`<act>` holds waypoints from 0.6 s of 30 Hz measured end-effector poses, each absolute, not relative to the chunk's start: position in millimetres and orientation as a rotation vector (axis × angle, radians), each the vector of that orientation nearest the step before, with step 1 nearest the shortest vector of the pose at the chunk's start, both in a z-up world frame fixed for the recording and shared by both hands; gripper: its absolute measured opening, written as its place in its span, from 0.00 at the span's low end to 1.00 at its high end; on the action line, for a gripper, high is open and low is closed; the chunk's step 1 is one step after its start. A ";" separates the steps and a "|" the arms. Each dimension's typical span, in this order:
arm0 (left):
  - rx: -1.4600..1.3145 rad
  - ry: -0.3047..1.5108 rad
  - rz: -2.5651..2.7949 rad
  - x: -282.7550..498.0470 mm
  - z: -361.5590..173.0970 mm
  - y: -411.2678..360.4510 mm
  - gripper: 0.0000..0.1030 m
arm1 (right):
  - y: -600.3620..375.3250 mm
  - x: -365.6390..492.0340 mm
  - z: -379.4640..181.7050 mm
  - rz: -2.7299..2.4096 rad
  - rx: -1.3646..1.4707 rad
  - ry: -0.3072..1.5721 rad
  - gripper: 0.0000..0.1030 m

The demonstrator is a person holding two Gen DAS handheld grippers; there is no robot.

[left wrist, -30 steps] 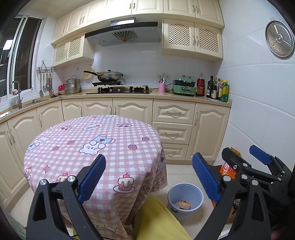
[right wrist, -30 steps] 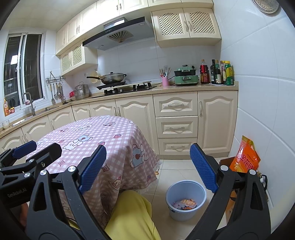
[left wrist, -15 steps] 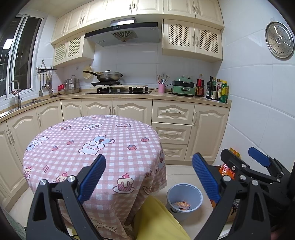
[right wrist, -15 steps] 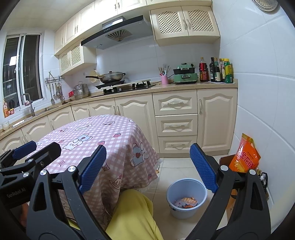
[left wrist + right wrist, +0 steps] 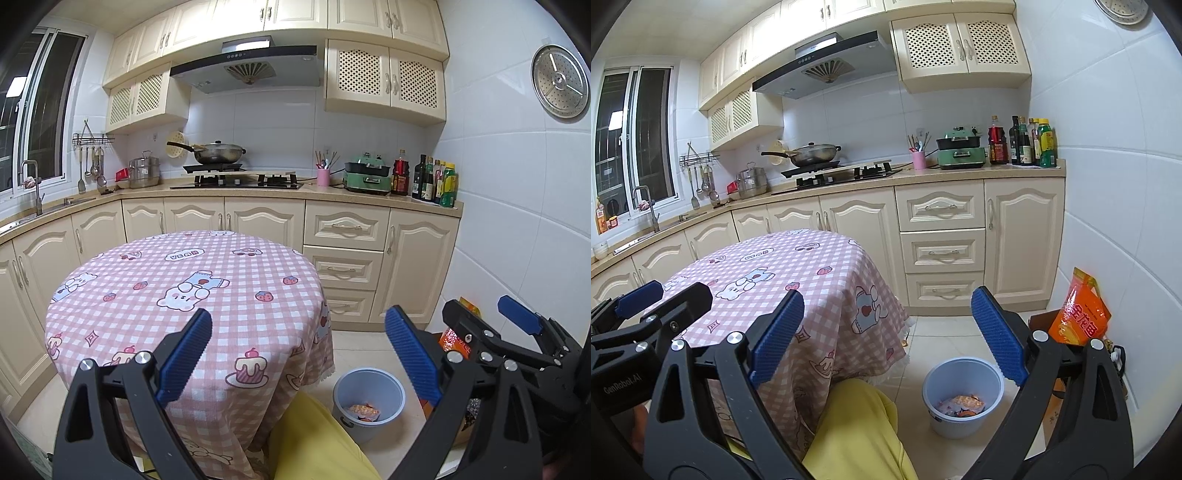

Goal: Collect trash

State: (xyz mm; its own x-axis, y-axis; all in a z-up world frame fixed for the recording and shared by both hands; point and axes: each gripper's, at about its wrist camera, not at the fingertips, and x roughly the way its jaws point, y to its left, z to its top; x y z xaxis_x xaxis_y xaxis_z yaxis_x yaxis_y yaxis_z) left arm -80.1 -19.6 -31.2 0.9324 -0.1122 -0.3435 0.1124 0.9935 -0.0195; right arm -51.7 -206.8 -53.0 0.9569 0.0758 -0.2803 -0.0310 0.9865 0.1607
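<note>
A grey-blue trash bin [image 5: 343, 415] stands on the floor right of the table, with crumpled wrappers [image 5: 364, 411] at its bottom. The right wrist view shows the same bin [image 5: 960, 426] and wrappers [image 5: 960, 404]. My left gripper [image 5: 299, 356] is open and holds nothing, raised over the near edge of the round table with the pink checked cloth [image 5: 184, 280]. My right gripper [image 5: 886, 332] is open too, with nothing between its blue pads. Each gripper shows in the other's view: the right gripper [image 5: 487, 314] at far right, the left gripper [image 5: 665, 295] at far left.
An orange bag [image 5: 1078, 317] stands in a cardboard box by the right wall, behind the bin. A yellow-clothed leg [image 5: 857, 432] is just below the grippers. Kitchen cabinets [image 5: 343, 258] run along the back and left, with tiled floor between them and the table.
</note>
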 end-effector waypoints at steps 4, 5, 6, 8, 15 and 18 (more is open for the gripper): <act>-0.001 0.352 -0.118 -80.2 -31.0 -20.3 0.90 | -207.3 -51.9 -52.8 0.049 0.157 0.292 0.88; -0.001 0.351 -0.118 -80.4 -31.0 -21.0 0.90 | -207.4 -52.6 -52.8 0.047 0.157 0.291 0.88; -0.001 0.352 -0.118 -80.4 -31.0 -21.9 0.90 | -207.4 -53.0 -52.9 0.047 0.157 0.291 0.88; -0.001 0.353 -0.119 -80.3 -31.0 -21.5 0.90 | -207.5 -53.7 -53.1 0.045 0.158 0.294 0.88; -0.004 0.355 -0.120 -80.7 -30.6 -22.5 0.90 | -207.7 -54.4 -52.7 0.043 0.159 0.296 0.88; -0.003 0.353 -0.119 -80.4 -29.8 -22.0 0.90 | -207.6 -56.1 -52.8 0.043 0.160 0.298 0.88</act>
